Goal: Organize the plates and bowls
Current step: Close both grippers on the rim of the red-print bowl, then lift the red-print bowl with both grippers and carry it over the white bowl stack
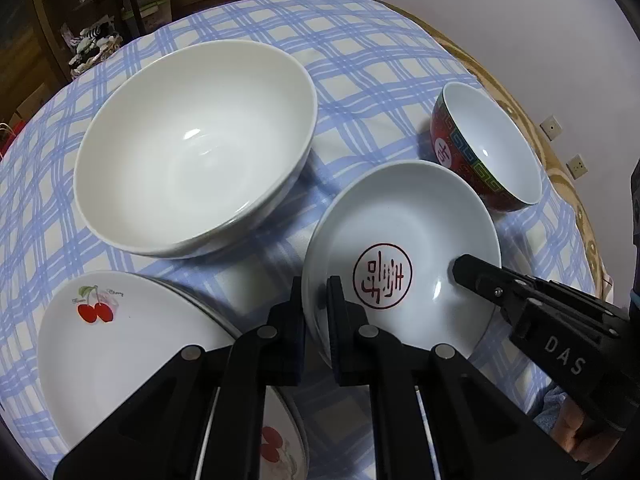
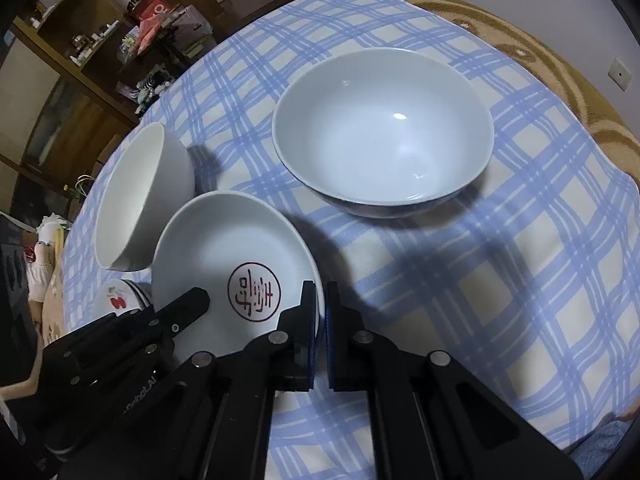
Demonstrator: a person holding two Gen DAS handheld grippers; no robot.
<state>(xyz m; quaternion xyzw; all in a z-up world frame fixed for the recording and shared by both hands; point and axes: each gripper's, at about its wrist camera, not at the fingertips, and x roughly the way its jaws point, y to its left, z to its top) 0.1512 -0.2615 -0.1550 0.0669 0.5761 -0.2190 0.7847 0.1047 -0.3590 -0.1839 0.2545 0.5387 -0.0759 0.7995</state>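
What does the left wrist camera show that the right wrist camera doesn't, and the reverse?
Only the left wrist view shows the red patterned bowl's outside, the whole top cherry plate and the wall sockets.

Only the right wrist view shows the shelf clutter clearly.

Both show the checked cloth, the large white bowl and the stamped dish, clamped at opposite rims by the left gripper and right gripper.

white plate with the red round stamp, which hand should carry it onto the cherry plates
Left. Its gripper pinches the white stamped plate's rim on the side beside the cherry-printed white plates; the right gripper grips the far rim.
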